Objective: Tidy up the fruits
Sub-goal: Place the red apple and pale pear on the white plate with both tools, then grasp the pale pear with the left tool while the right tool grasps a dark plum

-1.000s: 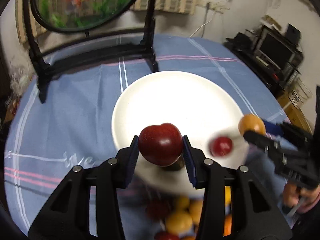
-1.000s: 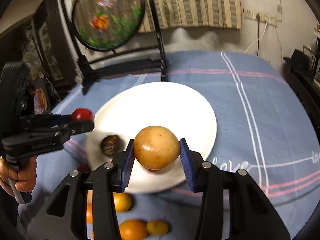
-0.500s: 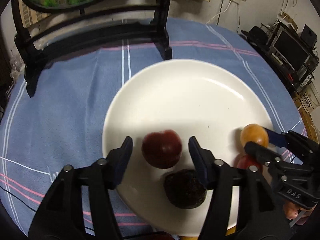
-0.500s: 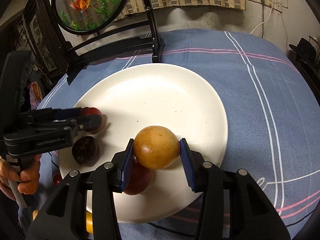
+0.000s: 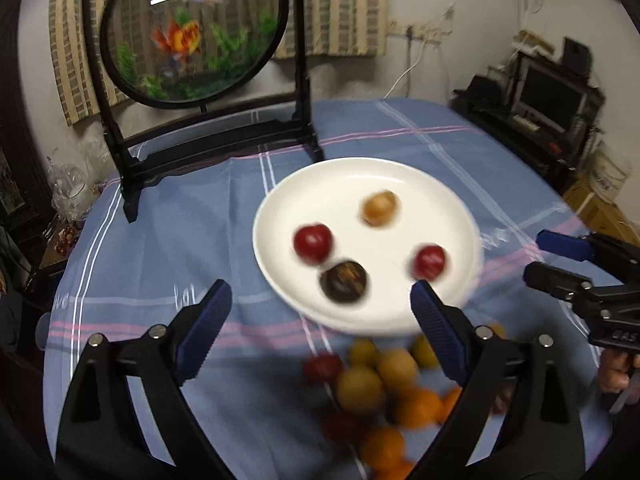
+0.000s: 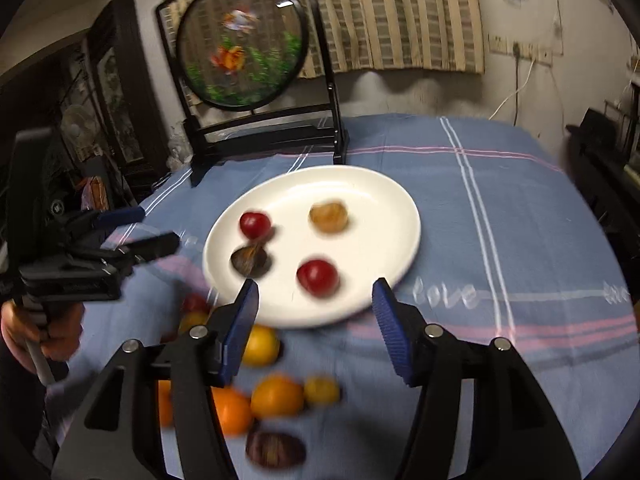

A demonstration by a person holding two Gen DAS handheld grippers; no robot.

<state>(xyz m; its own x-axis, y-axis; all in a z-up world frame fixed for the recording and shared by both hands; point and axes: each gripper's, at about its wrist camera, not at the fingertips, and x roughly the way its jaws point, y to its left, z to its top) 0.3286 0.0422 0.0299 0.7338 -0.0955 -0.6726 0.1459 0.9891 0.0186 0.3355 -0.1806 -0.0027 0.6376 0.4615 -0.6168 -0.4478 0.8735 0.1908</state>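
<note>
Both grippers have let go and pulled back. Left wrist: left gripper [image 5: 320,304] fingers opening wide, empty; plate [image 5: 400,176] holds four round fruits, no clear long axis. Right wrist: right gripper [image 6: 314,304] opening, empty; only here an oval dark fruit [image 6: 275,449] lies crosswise, nearest on the worktop.

Black tool [image 5: 320,312] frames, ribbed blue pads [image 5: 202,330], silver screws.

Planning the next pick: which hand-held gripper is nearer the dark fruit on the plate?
Left. The left hand-held gripper, jaws opening and empty, sits just before the dark fruit. The right hand-held gripper, also opening and empty, is off the plate's right side.
</note>
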